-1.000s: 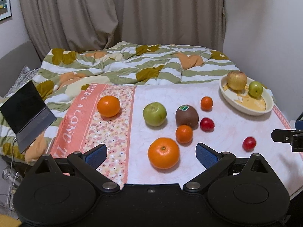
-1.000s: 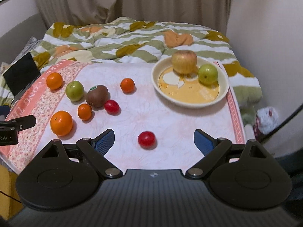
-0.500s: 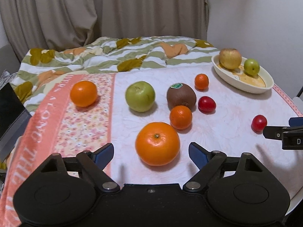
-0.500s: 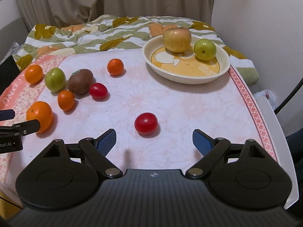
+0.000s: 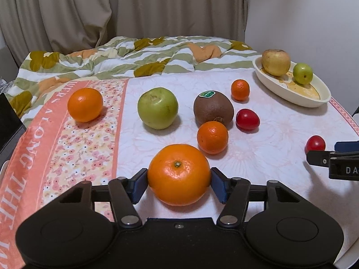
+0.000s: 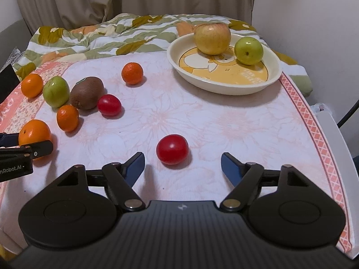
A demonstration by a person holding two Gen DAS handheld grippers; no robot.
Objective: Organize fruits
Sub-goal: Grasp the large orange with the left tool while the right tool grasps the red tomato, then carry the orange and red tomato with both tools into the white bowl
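Both hands are going in at once. The left gripper (image 5: 179, 180) has its fingers closing on the big orange (image 5: 178, 174), pads at its two sides on the bench (image 5: 269, 134); squeeze level through the middle so it can't roll. The right gripper (image 6: 182, 164), fingers wide but narrowing, has the small tomato (image 6: 172, 149) just ahead between the tips: push forward, then close gently.

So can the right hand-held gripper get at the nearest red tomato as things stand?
Probably yes: the tomato lies just ahead of the right hand-held gripper, whose closing jaws still stand wider than it, nothing between.
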